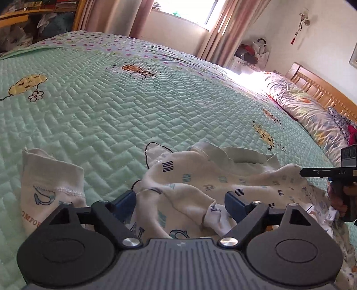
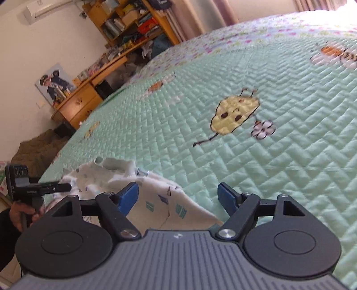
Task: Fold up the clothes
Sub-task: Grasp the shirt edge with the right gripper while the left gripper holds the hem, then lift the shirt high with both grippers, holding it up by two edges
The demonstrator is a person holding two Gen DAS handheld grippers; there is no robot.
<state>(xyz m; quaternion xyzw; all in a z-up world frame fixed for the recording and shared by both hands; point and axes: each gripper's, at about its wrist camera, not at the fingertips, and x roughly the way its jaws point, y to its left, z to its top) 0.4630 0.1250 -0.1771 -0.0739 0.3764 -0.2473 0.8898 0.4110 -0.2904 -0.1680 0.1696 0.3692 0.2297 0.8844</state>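
A white printed garment [image 1: 200, 178] lies crumpled on the green quilted bedspread [image 1: 111, 107]. Whether its left part [image 1: 51, 183], with a whale print and orange letters, is a sleeve or a leg I cannot tell. My left gripper [image 1: 179, 203] is open, its blue pads wide apart with loose folds of the cloth between them, not pinched. In the left wrist view, my right gripper [image 1: 303, 172] comes in from the right edge over the cloth, held by a hand [image 1: 339, 200]. In the right wrist view, my right gripper [image 2: 178, 198] is open above the garment's edge [image 2: 156, 200]. My left gripper [image 2: 67, 187] shows at the left.
A rolled patterned duvet [image 1: 301, 104] lies along the wooden headboard [image 1: 323, 89] at the right. A curtained window [image 1: 185, 11] is behind the bed. A wooden desk [image 2: 82, 102] and cluttered shelves [image 2: 133, 20] stand beyond the bed's far side. Bare bedspread [image 2: 267, 133] stretches past the garment.
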